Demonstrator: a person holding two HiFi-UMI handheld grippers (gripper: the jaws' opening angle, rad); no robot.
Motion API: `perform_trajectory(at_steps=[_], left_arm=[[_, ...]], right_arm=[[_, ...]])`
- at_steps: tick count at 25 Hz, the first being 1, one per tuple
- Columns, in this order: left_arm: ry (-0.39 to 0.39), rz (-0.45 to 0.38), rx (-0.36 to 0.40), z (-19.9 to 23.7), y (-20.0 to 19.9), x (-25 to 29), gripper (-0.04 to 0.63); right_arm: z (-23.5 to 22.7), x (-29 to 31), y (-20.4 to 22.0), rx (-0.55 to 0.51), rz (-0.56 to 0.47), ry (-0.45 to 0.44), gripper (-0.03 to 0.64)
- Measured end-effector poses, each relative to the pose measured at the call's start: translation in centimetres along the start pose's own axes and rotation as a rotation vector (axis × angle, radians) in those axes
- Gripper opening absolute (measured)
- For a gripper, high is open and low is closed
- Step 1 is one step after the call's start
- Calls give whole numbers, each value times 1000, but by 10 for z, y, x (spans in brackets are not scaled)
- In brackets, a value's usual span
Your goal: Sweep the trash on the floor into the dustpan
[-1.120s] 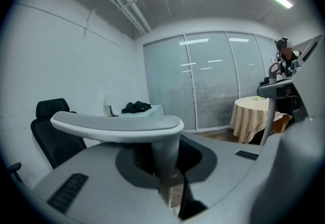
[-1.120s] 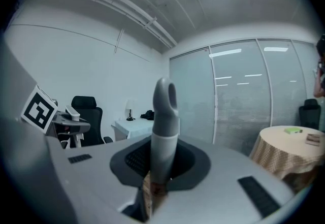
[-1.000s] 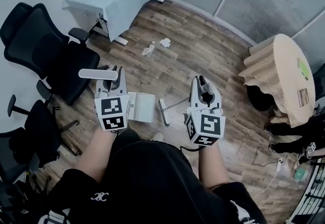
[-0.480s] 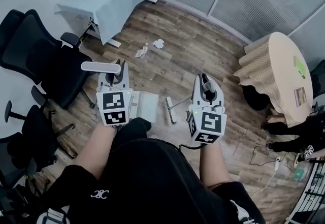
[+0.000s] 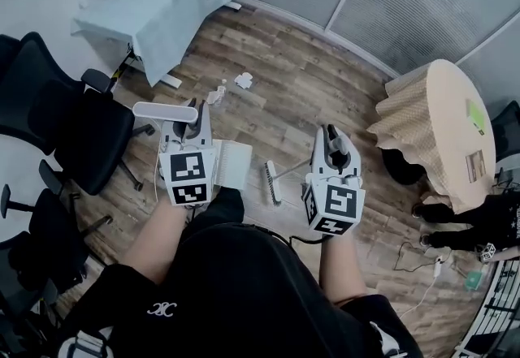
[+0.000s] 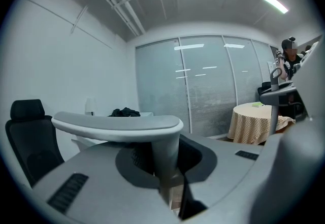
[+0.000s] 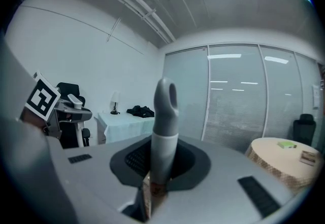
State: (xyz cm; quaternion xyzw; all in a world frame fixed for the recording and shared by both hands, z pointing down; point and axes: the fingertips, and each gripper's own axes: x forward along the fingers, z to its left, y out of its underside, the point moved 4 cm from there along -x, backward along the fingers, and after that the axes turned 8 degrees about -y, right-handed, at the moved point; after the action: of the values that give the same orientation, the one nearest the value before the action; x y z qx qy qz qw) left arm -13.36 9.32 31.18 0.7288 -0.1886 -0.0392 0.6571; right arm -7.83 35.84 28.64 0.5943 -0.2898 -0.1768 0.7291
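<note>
In the head view my left gripper point(image 5: 188, 132) is shut on the upright stem of a white dustpan point(image 5: 232, 164), whose grey T-shaped grip point(image 5: 165, 111) sticks out above the jaws. The left gripper view shows that grip point(image 6: 117, 123) across the top of my left gripper point(image 6: 170, 187). My right gripper point(image 5: 331, 143) is shut on the broom handle point(image 7: 164, 126), and the broom head point(image 5: 271, 183) rests on the wooden floor beside the dustpan. Two crumpled bits of white paper trash point(image 5: 243, 79) lie on the floor a little ahead of the dustpan.
A table under a pale cloth point(image 5: 166, 3) stands at the back left, with black office chairs point(image 5: 77, 137) along the left. A round table with a checked cloth point(image 5: 435, 133) is at the right. Cables and a power strip point(image 5: 435, 267) lie near a person's shoes point(image 5: 439, 210).
Both grippers have carried the dustpan and broom forward, so the paper trash now lies closer to the dustpan. Both grips are unchanged.
</note>
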Motion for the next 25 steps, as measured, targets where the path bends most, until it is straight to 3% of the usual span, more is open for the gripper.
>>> perform_trajectory(at_steps=[10, 25], left_arm=[[-14, 48, -15, 20, -12, 118, 58], [-121, 88, -69, 89, -12, 241, 58]], right_arm=[[-42, 104, -24, 27, 19, 40, 59], [-62, 279, -72, -2, -21, -9, 60]])
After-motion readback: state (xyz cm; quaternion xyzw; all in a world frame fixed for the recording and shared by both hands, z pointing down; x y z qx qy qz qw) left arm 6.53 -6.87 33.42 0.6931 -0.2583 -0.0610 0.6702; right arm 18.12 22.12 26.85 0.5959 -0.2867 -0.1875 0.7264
